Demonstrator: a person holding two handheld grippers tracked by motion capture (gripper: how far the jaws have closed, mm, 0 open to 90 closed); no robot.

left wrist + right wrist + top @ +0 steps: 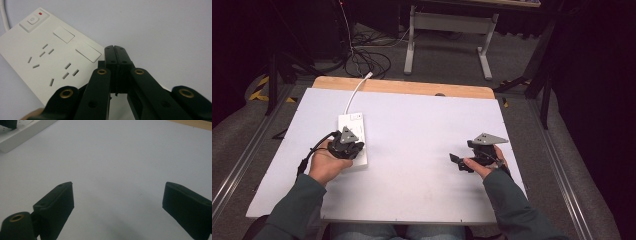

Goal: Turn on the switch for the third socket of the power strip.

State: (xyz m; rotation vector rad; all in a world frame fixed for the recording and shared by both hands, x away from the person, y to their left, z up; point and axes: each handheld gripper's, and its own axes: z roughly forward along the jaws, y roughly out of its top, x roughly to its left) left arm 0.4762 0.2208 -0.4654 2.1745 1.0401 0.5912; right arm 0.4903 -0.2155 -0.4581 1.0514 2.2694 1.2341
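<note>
A white power strip [353, 131] lies on the left half of the white table, its cord running off toward the far edge. In the left gripper view the power strip [45, 60] shows several sockets, a switch and a red light. My left gripper [354, 151] hovers over the strip's near end, and its jaws are pressed together with nothing between them [115, 53]. My right gripper [457, 161] rests low over bare table at the right, pointing left. Its jaws stand wide apart [117, 202] and hold nothing.
The white table sheet [412, 130] covers a wooden top whose far edge [412, 87] shows. Beyond it are cables [362, 57] on the floor and a grey desk frame [447, 35]. In the right gripper view the power strip's edge [22, 135] sits far left.
</note>
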